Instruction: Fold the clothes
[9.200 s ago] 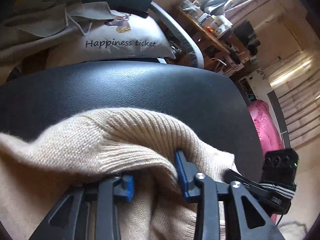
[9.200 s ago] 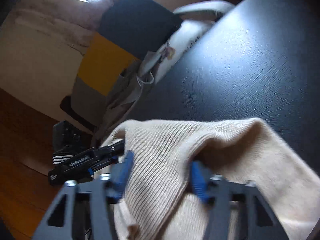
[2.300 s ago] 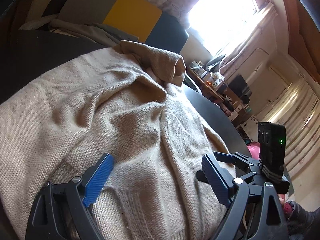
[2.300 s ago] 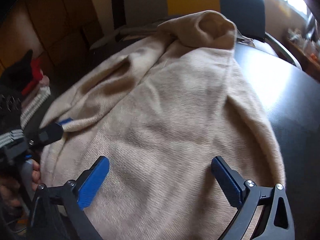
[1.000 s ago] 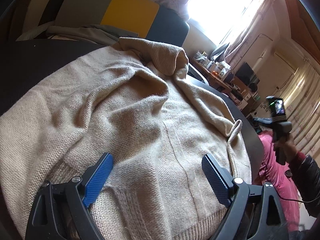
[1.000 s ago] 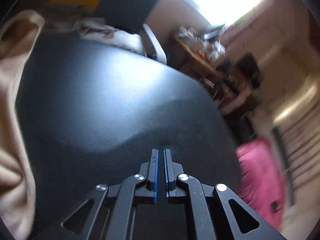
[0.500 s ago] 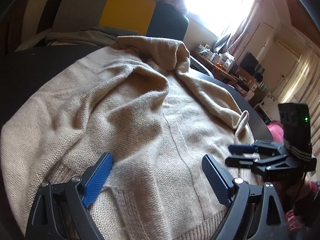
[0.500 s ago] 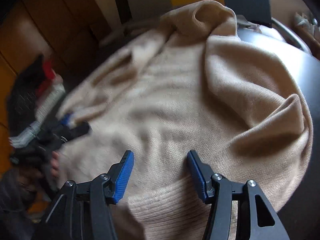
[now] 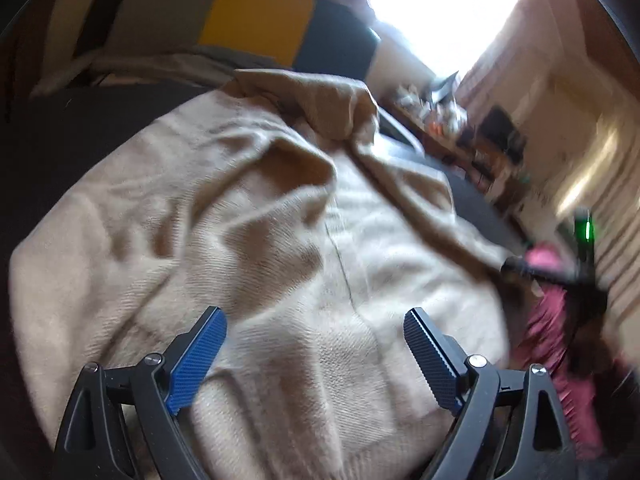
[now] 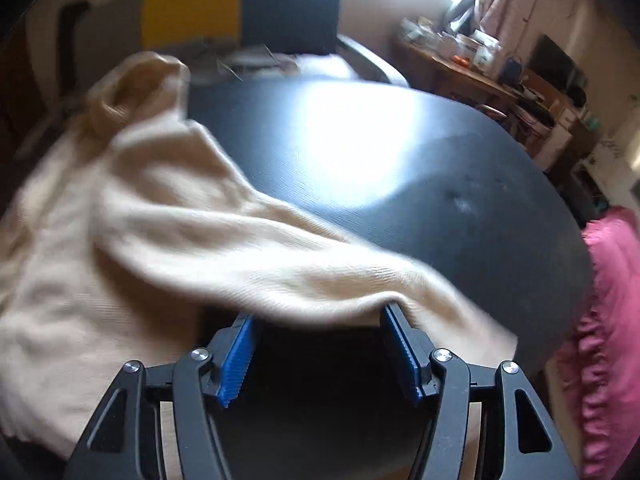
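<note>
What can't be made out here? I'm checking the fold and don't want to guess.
- Sweater hem: left wrist view, cut off by the bottom edge behind the left tool.
- Right tool tips: right wrist view, covered by the blurred sleeve; grip unclear.
- Desk clutter: too small.

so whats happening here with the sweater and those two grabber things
A person is folding a beige knit sweater spread over a dark round table, using a handheld gripper in each hand. The left gripper hovers open over the sweater's hem without pinching anything. The right gripper has just been opening; a sleeve drapes across its fingertips, but the pads do not look clamped on it. The sweater is not folded yet.
</note>
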